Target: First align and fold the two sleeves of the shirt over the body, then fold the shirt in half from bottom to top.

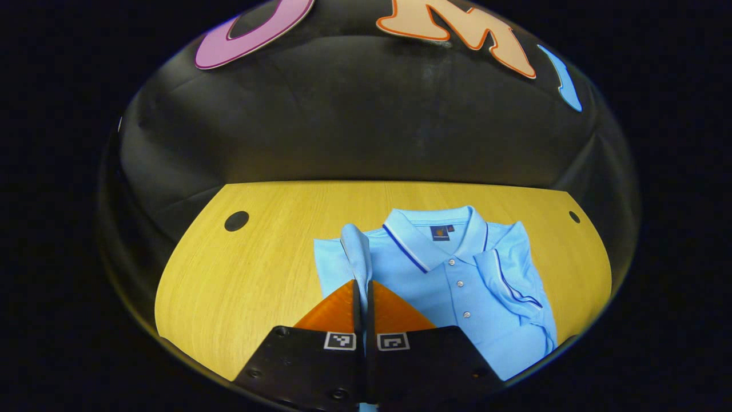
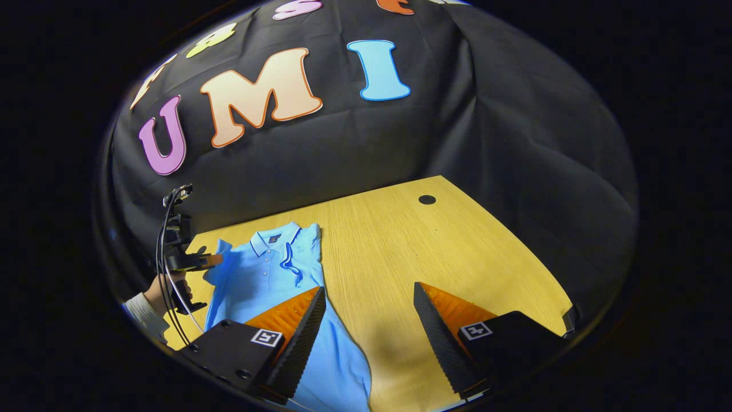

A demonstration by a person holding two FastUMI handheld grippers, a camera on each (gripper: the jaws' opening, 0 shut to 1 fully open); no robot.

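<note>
In the left gripper view the left gripper (image 1: 363,292) has its two fingers pressed together on a fold of the shirt's left sleeve (image 1: 357,252), which stands up as a narrow ridge between them. The cloth below the pinch is hidden behind the gripper's body, so how much of the sleeve is lifted cannot be told. The light blue shirt (image 1: 452,286) lies face up on the wooden table (image 1: 240,286), its collar toward the far edge. Its other sleeve (image 1: 509,280) is already folded over the chest. The shirt's lower part is cut off at the bottom of that view.

In the right gripper view the right gripper (image 2: 369,320) hangs with its jaws wide apart and nothing between them, above the table just beside the shirt's lower body. One finger overlaps the blue cloth; whether it touches it cannot be told. The shirt's hem is cut off there too.

Farther off in that view, a hand (image 2: 166,289) and pale cuff hold the left gripper at the shirt's shoulder, near the table's far left corner. A broad stretch of bare wood runs to the table's right edge, with a small round hole (image 2: 426,199) near the far edge.
</note>
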